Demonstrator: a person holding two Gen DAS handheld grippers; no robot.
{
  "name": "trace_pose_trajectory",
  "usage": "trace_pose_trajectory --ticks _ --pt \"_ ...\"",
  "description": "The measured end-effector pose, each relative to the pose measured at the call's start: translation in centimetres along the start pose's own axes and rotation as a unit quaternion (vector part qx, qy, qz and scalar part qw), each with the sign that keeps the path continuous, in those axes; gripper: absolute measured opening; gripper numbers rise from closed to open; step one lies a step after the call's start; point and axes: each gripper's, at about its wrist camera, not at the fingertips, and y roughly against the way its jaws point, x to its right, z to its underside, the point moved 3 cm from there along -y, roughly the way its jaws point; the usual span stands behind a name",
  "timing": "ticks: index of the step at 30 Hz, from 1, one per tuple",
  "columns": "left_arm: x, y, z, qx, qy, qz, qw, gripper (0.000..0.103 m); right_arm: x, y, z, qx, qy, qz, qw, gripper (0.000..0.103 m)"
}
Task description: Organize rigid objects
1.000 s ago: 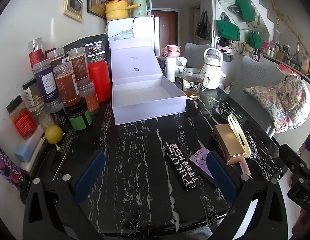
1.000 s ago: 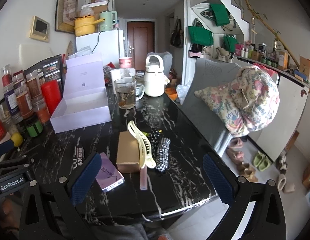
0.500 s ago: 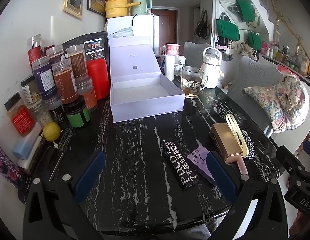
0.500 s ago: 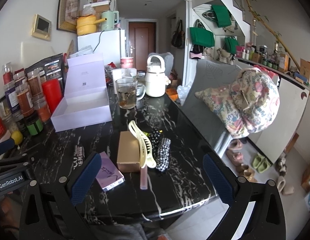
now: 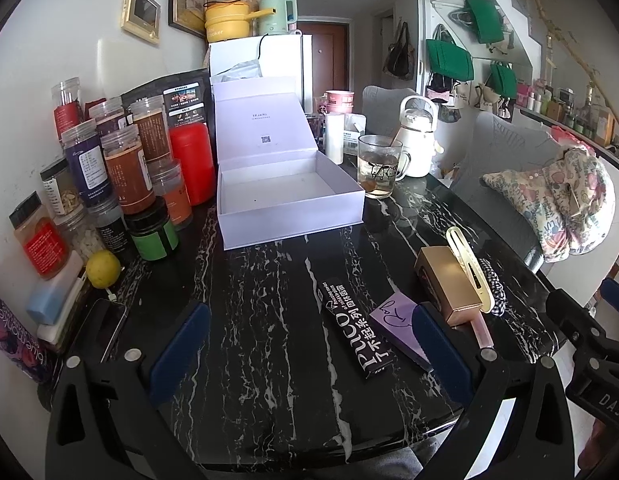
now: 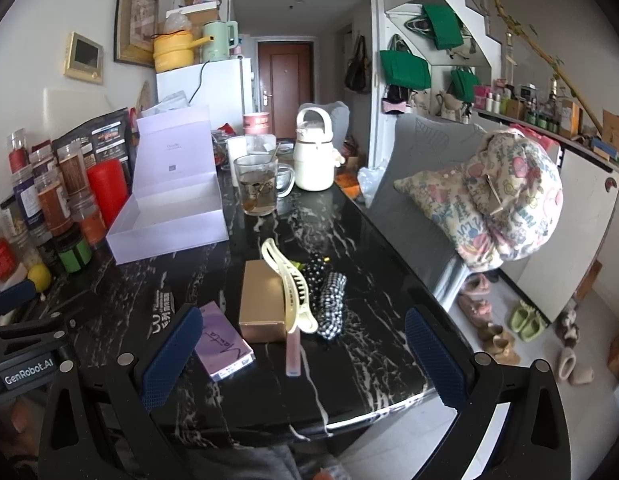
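Black marble bench (image 5: 269, 340) lies under both empty, spread claws: left claw (image 5: 305, 350), right claw (image 6: 301, 354). Ahead-left of the right claw sits the empty white box (image 6: 169, 216); straight ahead, the gold box (image 6: 261, 300) under a hair clip (image 6: 287, 284). Best lift the clip first.

1. The right gripper (image 6: 305, 356) hovers over the near edge of the black marble table (image 6: 373, 320), its blue-padded jaws spread wide and holding nothing.
2. Between the jaws lie a gold box (image 6: 261, 300), a cream hair claw (image 6: 287, 286) leaning against its right side, a pink tube (image 6: 292, 354) and a purple card box (image 6: 225, 342).
3. A checked scrunchie (image 6: 331, 304) lies just beside the claw.
4. Farther back stands an open white box (image 6: 169, 220), apparently empty.
5. The left gripper (image 6: 25, 364) shows at the left edge.
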Motion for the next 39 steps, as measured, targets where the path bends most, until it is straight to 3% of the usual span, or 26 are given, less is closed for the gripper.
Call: trace_pose_trajectory --ticks 22,27,35,39 --pt "0.8 -1.7 -0.5 -0.014 -0.022 0.001 0.9997 0.103 0.6 -1.1 0.6 -0.017 -0.01 -0.023 1.0 0.103" --pt "1.2 -2.0 -0.5 -0.008 -0.015 0.02 0.9997 0.103 1.1 -2.0 0.8 -0.024 -0.012 -0.029 0.999 0.103" --pt "1.5 -2.8 -0.1 -0.018 -0.017 0.028 0.9993 0.103 1.9 -3.9 1.4 -0.054 -0.038 -0.077 0.995 0.103" --pt "0.9 -3.4 0.2 -0.019 -0.016 0.015 0.9996 0.103 1.9 -4.6 1.5 -0.068 -0.037 -0.101 0.992 0.103"
